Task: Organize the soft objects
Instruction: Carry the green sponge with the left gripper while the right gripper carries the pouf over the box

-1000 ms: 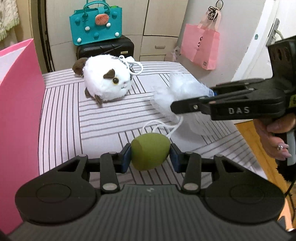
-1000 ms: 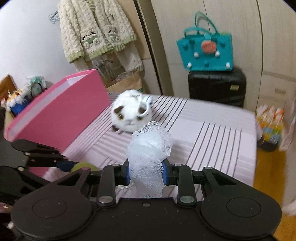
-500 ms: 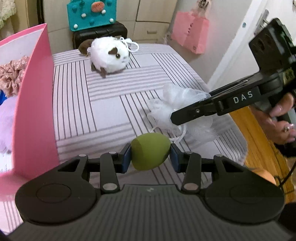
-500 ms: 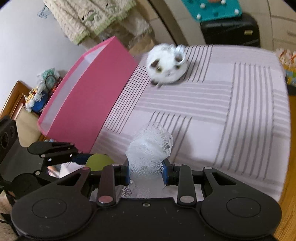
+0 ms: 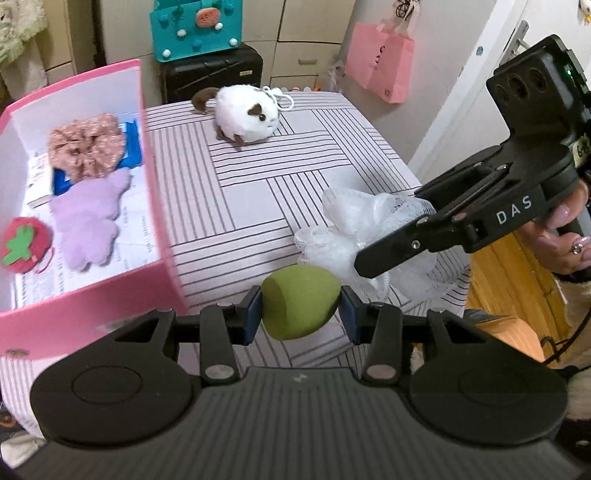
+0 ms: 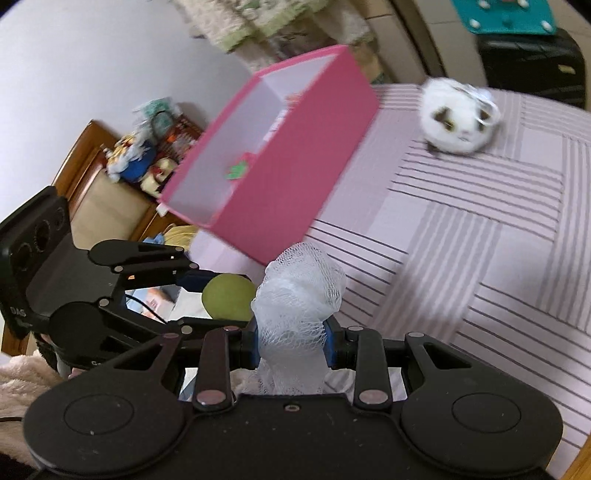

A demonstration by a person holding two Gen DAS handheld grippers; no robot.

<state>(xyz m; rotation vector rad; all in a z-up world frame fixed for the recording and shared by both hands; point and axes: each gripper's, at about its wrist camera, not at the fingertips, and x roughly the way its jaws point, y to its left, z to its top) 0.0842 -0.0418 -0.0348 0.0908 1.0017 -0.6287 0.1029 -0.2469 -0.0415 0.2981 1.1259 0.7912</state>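
Observation:
My left gripper is shut on a green egg-shaped sponge, held above the table's near edge, right of the pink box. My right gripper is shut on a white mesh bath pouf, raised beside the left gripper; the pouf also shows in the left wrist view. The green sponge shows in the right wrist view. The box holds a pink scrunchie, a purple plush and a red strawberry plush. A white hamster plush lies at the table's far side.
The table wears a striped cloth. A black suitcase with a teal bag stands behind it. A pink paper bag hangs at the right. A wooden cabinet with clutter stands beyond the box.
Both grippers have risen and pulled back with their objects held. The views now look down, so the inside of the pink box and its contents have come into sight.

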